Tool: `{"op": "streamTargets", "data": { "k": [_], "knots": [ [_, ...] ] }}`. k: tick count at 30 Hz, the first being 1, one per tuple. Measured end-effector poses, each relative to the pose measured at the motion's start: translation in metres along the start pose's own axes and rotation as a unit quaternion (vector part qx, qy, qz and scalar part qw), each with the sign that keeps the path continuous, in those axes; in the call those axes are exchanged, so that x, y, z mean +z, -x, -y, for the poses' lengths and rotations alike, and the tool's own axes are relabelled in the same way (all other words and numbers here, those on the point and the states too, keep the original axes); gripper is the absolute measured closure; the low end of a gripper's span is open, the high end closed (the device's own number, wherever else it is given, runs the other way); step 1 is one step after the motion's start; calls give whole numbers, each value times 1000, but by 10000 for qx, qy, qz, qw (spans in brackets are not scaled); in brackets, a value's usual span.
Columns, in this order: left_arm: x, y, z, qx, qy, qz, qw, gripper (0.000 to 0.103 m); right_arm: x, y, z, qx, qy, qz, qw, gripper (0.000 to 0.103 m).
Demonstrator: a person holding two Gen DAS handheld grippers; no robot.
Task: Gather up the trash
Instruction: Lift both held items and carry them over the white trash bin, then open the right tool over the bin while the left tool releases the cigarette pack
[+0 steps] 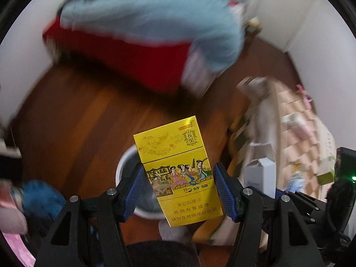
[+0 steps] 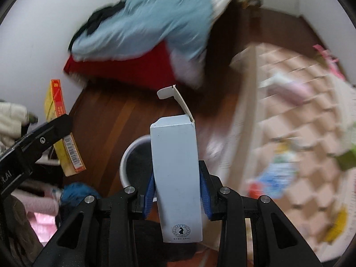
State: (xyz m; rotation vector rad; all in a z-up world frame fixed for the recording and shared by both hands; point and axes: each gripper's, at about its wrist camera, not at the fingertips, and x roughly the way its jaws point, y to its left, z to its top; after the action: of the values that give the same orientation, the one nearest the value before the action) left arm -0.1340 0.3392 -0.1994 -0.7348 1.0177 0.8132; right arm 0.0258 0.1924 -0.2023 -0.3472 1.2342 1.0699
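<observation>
My left gripper [image 1: 179, 178] is shut on a yellow cigarette pack [image 1: 178, 169], which stands upright between the blue pads. Right below it, a white-rimmed bin [image 1: 121, 166] stands on the wooden floor. My right gripper [image 2: 176, 178] is shut on a tall pale carton [image 2: 175, 166] whose top flap hangs open. That carton hangs above the same bin [image 2: 128, 155]. The right wrist view shows the yellow pack [image 2: 64, 138] at the left, in the left gripper's black finger [image 2: 46, 133]. The left wrist view shows the pale carton [image 1: 261, 175] at the right.
A heap of light blue and red cloth [image 1: 144, 33] lies on the wooden floor [image 1: 77, 111] beyond the bin. A checked pink and cream cover [image 2: 300, 122] with small items on it fills the right side. A blue fluffy thing [image 1: 42, 195] and pink cloth lie at the lower left.
</observation>
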Motion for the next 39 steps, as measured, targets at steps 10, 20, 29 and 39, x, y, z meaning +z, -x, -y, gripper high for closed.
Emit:
{"op": "streamTargets", "data": {
  "k": [10,20,29,39],
  "knots": [
    [-7,-128,-75,-119,717,-1341,9883,15,-13,-168,-60,-68,218,-1222,9922,66],
    [-30,-105,-112,727,1047,-831,9884,0,-12,-233,-54,-42,207,-1571,9874,2],
    [-54,-66,-101,1215,740,-558,9883,0,-19,-197,-51,-753,593,-1423,9852,2],
    [-77,-13,-72,1242,446,-263,9909,0,-39,-137,-55,-812,772,-1272,9855,2]
  ]
}}
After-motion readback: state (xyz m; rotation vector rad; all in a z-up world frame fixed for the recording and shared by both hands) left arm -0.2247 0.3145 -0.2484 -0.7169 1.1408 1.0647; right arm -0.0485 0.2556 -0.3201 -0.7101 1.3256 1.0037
